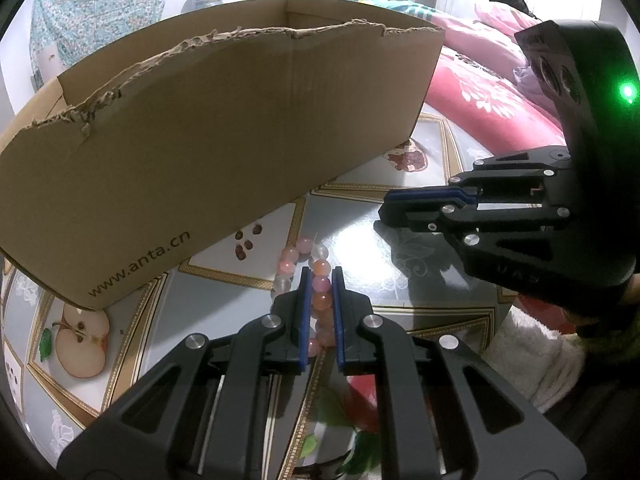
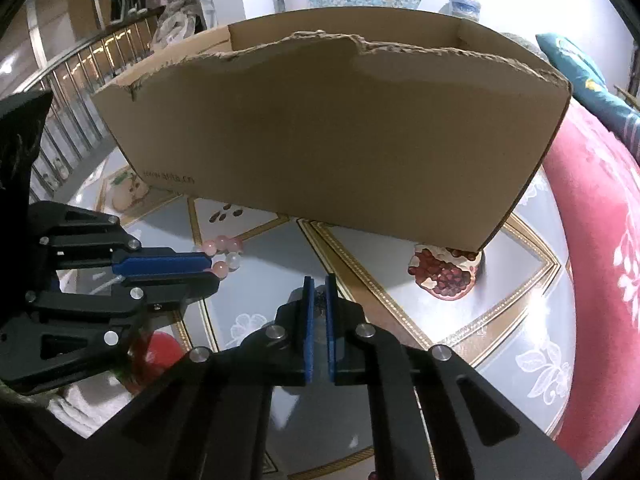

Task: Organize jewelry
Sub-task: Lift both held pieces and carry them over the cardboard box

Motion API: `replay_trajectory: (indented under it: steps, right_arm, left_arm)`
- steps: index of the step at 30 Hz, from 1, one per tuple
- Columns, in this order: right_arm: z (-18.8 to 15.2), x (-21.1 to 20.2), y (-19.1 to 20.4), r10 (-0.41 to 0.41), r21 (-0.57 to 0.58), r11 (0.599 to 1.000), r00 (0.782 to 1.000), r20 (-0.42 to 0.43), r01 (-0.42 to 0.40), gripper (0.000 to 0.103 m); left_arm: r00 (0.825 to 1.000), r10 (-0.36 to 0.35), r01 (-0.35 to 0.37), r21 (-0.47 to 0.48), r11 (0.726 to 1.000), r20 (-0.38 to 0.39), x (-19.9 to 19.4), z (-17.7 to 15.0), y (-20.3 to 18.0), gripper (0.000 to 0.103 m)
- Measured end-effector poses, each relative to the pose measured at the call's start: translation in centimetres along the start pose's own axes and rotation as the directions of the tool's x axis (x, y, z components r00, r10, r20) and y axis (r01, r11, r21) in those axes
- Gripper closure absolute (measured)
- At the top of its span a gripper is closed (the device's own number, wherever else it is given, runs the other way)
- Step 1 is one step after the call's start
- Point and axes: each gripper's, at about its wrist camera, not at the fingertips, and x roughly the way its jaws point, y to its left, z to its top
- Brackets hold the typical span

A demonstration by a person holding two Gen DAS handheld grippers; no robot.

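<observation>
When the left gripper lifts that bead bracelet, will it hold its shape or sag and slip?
Likely sag: the bead bracelet is separate round beads in a loop, so the free part should droop. The glossy beads may slip or roll between the left gripper's flat pads. Probably light.

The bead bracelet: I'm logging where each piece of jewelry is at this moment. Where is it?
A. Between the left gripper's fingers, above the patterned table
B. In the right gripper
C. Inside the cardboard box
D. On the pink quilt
A: the left wrist view shows the bead bracelet between the pads of the left gripper, in front of the cardboard box, over the table.
</observation>
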Motion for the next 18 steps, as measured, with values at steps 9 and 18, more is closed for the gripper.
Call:
replay_trajectory:
  steps: [9,18]
  right_arm:
    - [0.6,-2.7,-2.9,0.103,0.160,0.980,0.991,0.084,-0.115,0.100]
    - [1.6,-5.4,-2.4,0.123,0.160,0.976,0.980,0.153,-0.147,0.100]
  left_arm:
    - [1.000,-0.002,0.003,-0.011,1.000,0.007,0.2,0.1,0.1,0.094]
    - [1.000,0.021,-0.021,-0.027,0.999,0.016,0.1,0.1,0.5,0.095]
